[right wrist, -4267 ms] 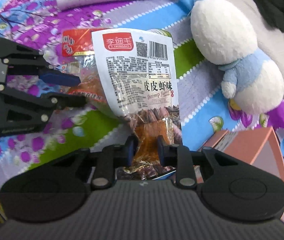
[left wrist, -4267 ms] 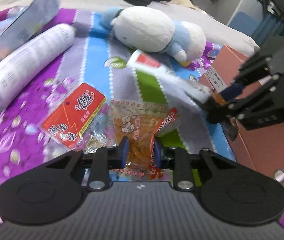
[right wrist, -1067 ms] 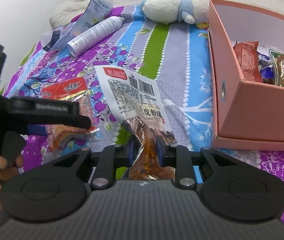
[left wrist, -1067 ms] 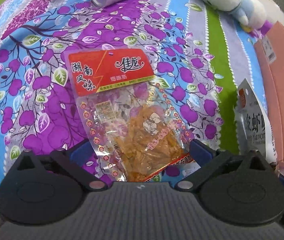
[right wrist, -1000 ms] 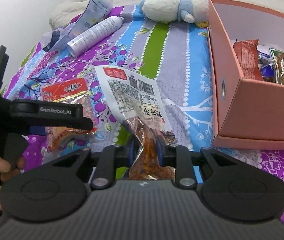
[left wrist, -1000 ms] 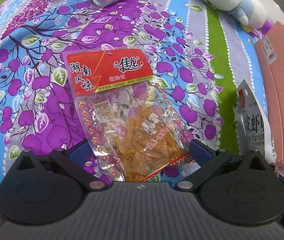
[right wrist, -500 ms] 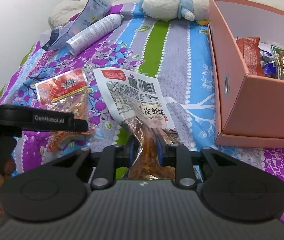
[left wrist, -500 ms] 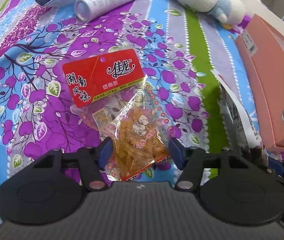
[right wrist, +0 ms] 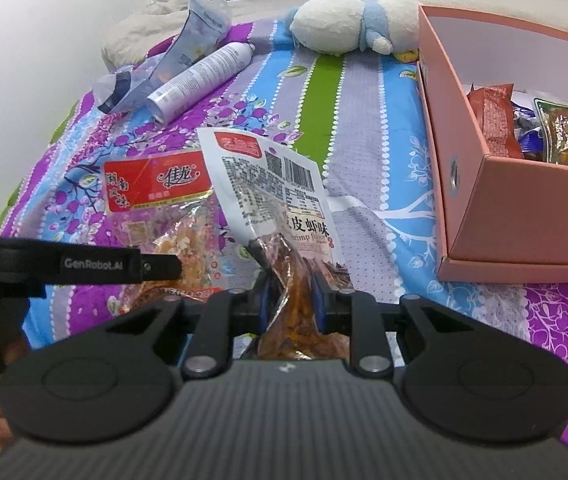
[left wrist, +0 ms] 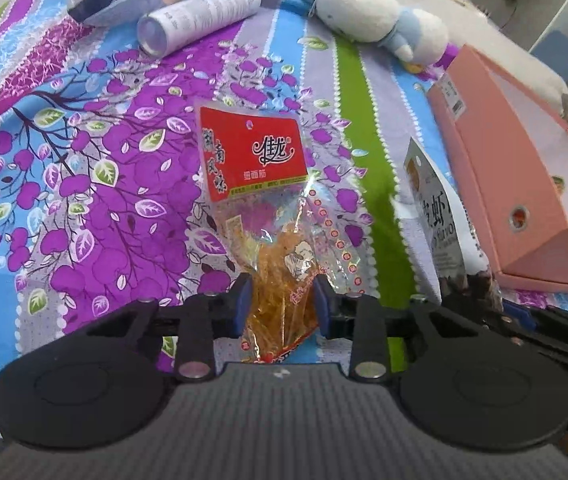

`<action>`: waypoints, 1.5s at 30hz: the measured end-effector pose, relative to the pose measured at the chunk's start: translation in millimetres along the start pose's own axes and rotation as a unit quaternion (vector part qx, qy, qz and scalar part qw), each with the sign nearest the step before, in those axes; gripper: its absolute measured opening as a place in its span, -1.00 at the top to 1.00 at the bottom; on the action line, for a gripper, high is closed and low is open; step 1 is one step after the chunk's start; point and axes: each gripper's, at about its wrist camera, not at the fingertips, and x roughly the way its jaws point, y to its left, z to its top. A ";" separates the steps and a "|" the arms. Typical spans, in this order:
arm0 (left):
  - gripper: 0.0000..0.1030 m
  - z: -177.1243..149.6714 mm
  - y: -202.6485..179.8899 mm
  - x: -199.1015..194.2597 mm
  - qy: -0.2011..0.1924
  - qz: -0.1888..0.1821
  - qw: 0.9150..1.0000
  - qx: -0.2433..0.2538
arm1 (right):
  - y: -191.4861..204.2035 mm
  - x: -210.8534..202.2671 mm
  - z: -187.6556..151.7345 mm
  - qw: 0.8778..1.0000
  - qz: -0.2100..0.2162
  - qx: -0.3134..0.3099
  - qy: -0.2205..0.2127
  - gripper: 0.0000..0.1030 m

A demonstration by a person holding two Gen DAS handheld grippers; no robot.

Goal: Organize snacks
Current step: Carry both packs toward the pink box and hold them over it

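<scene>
Left hand-held gripper (left wrist: 280, 303) clenches the red-label snack packet (left wrist: 268, 216); right hand-held gripper (right wrist: 291, 300) — the shrimp-flavour packet (right wrist: 280, 200).

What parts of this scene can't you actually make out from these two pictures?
- Pink box contents: in the right wrist view the picture's edge and the box's near wall cut off most packets; in the left wrist view only its outside shows.
- Shrimp snack bag: its lower end sits behind the right gripper.
- Red-label snack bag: its bottom edge is hidden by the left gripper.
- Spray can label text: too small to read.
</scene>
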 end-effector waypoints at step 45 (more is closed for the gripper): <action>0.75 76.0 -145.3 -134.1 -0.138 -0.181 0.971 0.077 | -64.5 -162.8 58.8 0.980 -0.071 0.071 -0.173 0.53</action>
